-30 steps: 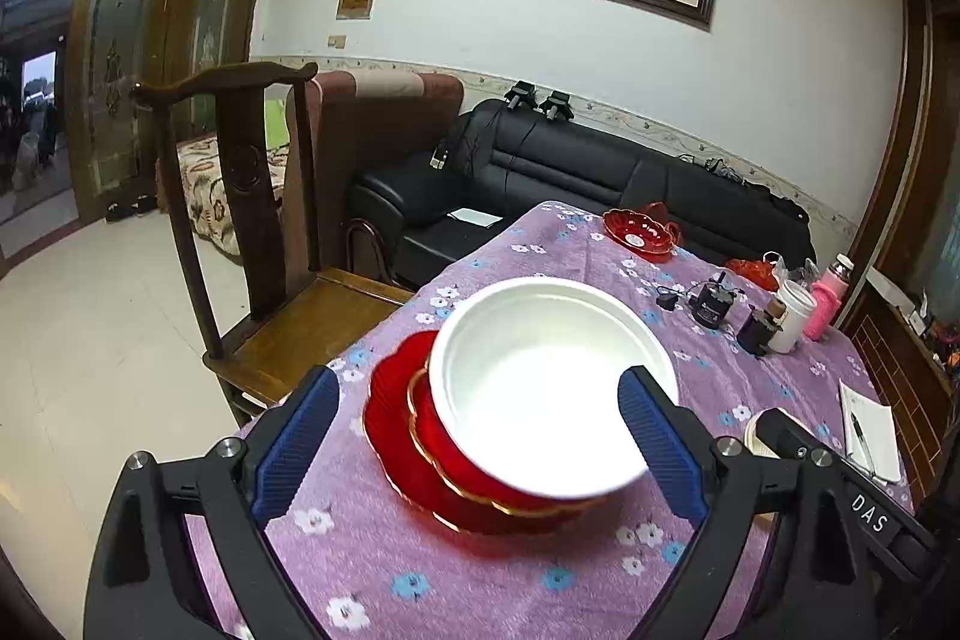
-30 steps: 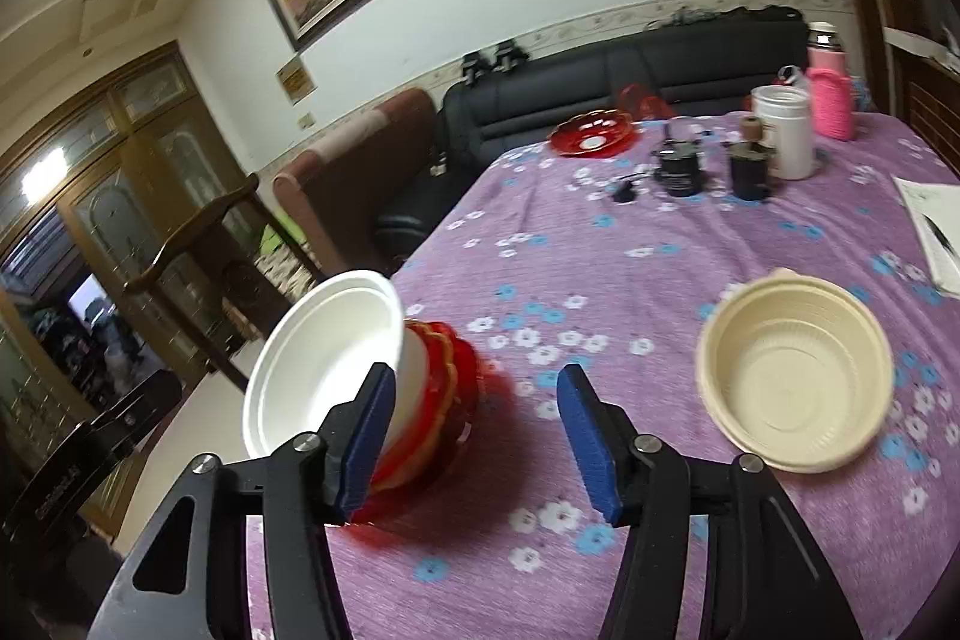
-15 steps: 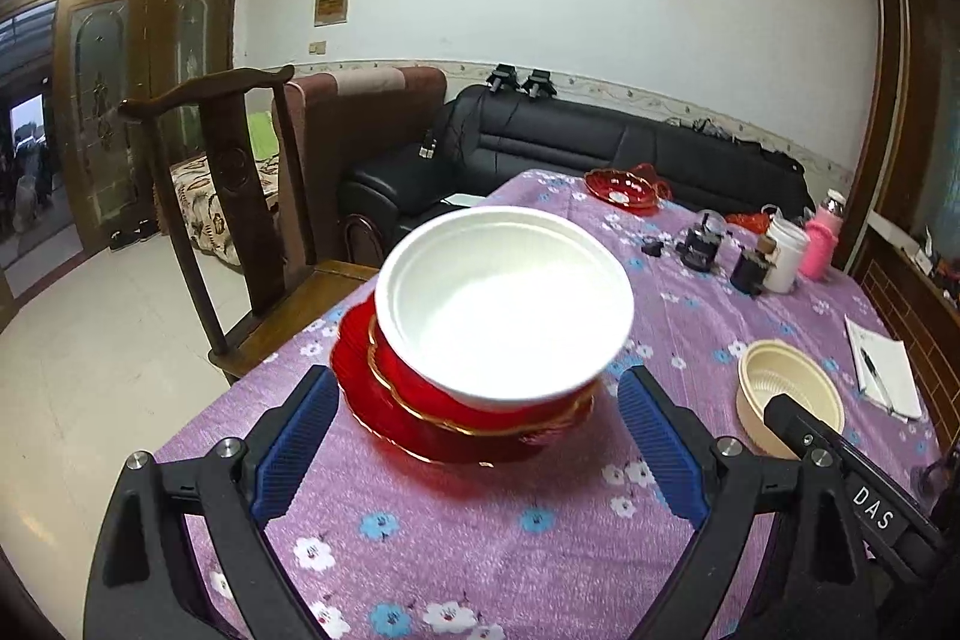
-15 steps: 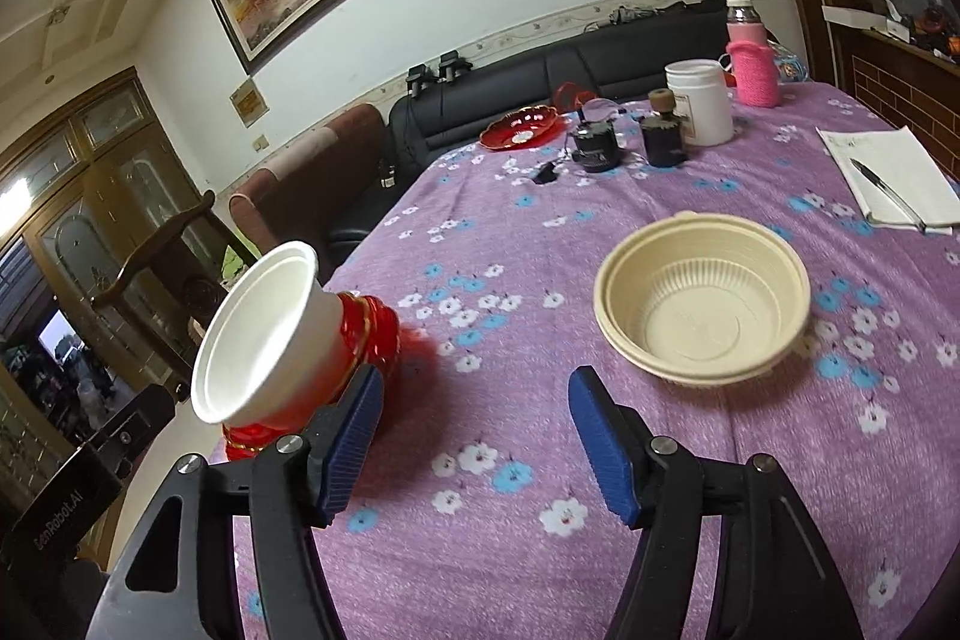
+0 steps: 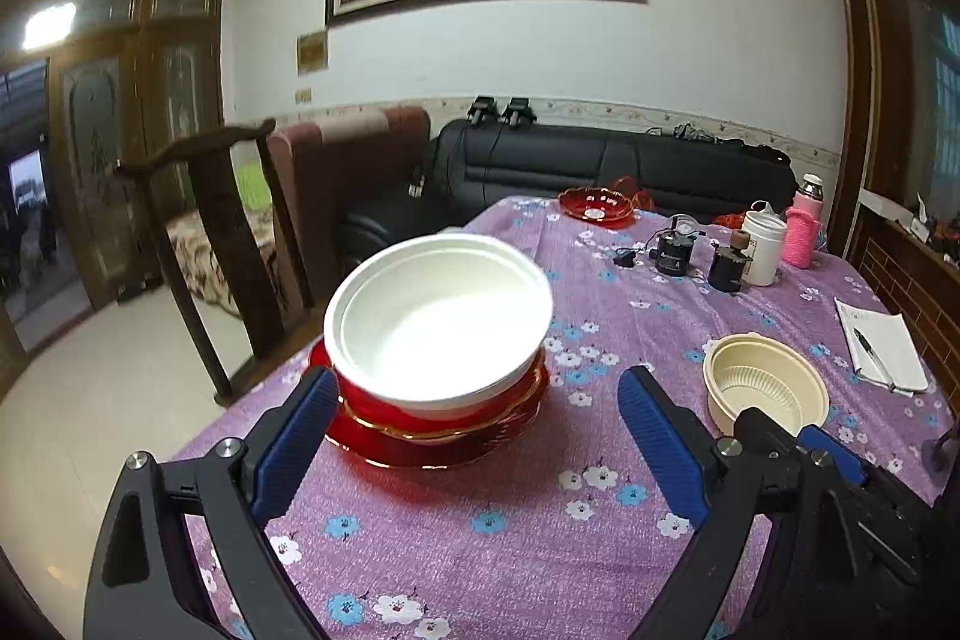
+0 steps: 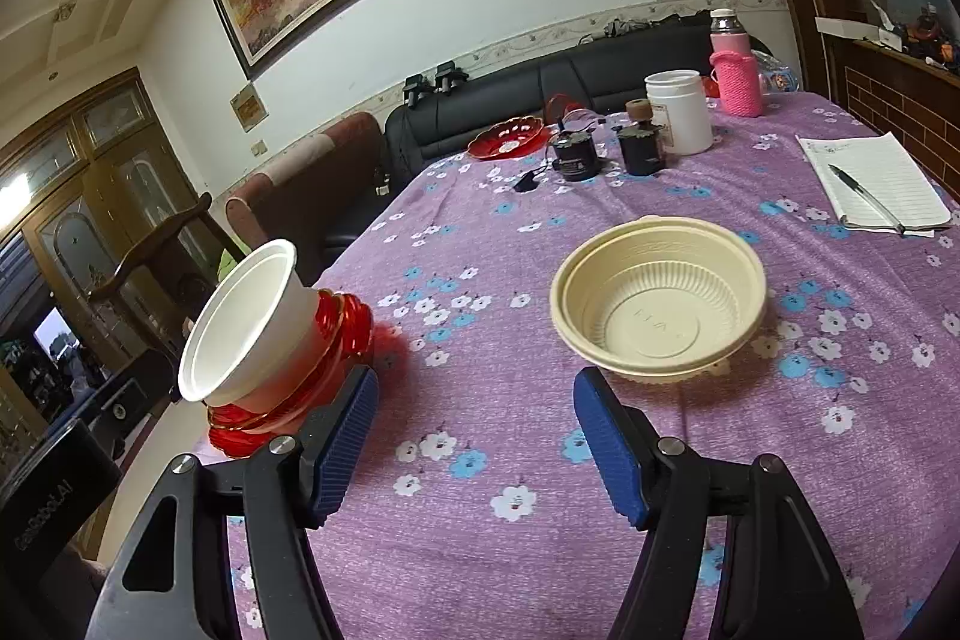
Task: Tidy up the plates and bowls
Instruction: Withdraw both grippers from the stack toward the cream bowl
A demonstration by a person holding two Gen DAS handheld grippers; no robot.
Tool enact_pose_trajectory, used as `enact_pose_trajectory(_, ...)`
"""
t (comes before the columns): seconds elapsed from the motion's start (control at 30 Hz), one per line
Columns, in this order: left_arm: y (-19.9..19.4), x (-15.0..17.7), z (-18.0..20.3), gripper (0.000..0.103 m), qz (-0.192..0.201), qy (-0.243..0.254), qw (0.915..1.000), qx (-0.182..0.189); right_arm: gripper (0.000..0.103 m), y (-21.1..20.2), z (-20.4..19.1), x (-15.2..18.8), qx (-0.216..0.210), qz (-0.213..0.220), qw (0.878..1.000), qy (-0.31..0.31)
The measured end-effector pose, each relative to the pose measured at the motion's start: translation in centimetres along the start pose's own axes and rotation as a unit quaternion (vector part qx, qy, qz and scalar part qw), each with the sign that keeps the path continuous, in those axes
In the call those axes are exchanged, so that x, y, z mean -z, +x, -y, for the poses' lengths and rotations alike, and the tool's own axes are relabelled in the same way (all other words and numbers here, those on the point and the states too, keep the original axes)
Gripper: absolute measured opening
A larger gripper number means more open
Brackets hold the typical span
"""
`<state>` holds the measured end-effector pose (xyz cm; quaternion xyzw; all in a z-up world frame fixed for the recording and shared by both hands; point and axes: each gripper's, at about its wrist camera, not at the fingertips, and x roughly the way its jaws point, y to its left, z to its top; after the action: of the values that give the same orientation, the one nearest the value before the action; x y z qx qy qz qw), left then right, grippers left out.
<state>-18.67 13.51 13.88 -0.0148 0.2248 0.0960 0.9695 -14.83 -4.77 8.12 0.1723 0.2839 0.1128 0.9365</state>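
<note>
A white bowl (image 5: 438,316) sits on top of a stack of red gold-rimmed plates (image 5: 432,430) near the table's left edge. My left gripper (image 5: 474,436) is open just short of the stack, nothing between its fingers. The white bowl (image 6: 246,322) and red plates (image 6: 336,352) lie left of my right gripper (image 6: 474,430) in the right wrist view. That gripper is empty and its jaws are opening. A cream ribbed bowl (image 6: 660,298) stands ahead of it, slightly right; the same cream bowl (image 5: 765,388) shows right of the stack, with the right gripper's (image 5: 834,460) black body before it.
A purple flowered cloth (image 6: 510,460) covers the table. At the far end stand a red dish (image 6: 507,139), two dark jars (image 6: 642,148), a white canister (image 6: 678,112) and a pink bottle (image 6: 735,64). A notepad with pen (image 6: 870,184) lies right. A wooden chair (image 5: 210,232) stands by the left edge.
My left gripper has drawn back from around the white bowl and stack. My right gripper has swung right, toward the cream bowl, and its jaws have widened.
</note>
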Motion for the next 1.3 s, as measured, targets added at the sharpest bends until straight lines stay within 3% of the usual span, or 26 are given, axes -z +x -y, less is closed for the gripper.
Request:
enact_pose_trajectory(0.53,0.8,1.2,-0.3,0.097,-0.021,0.001,0.9998,0.002,0.073,-0.3,-1.2,0.8,0.023,0.009,0.999,-0.031)
enact_pose_trajectory(1.3,2.9,2.3,-1.7,0.098,-0.070,-0.004,0.9975,0.005,0.074,1.2,-2.0,1.7,0.045,-0.014,0.998,-0.047)
